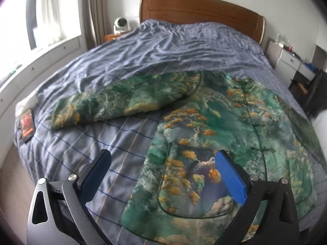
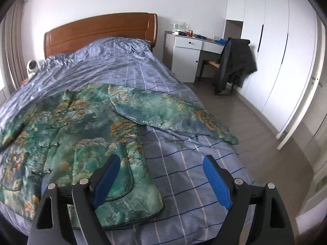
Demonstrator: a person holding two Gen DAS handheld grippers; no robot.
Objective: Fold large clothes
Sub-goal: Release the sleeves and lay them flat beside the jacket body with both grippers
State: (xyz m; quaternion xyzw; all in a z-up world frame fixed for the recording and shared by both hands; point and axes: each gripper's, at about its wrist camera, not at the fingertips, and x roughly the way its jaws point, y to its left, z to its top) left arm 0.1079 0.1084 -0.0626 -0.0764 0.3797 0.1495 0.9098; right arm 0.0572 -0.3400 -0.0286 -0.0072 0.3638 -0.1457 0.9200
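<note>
A large green padded jacket (image 1: 214, 126) with orange and white cloud print lies spread flat, front up, on the blue checked bed cover (image 1: 122, 65). Its one sleeve (image 1: 122, 100) stretches out to the left in the left wrist view. In the right wrist view the jacket (image 2: 77, 134) fills the left and its other sleeve (image 2: 173, 114) reaches toward the bed's right edge. My left gripper (image 1: 161, 157) is open and empty above the jacket's lower left hem. My right gripper (image 2: 161, 163) is open and empty above the jacket's lower right hem.
A wooden headboard (image 1: 200, 10) stands at the far end. A dark phone-like object (image 1: 26, 124) and white cloth lie at the bed's left edge. A white desk (image 2: 188, 51), a chair with a dark coat (image 2: 235, 63) and white wardrobes (image 2: 276, 51) stand right.
</note>
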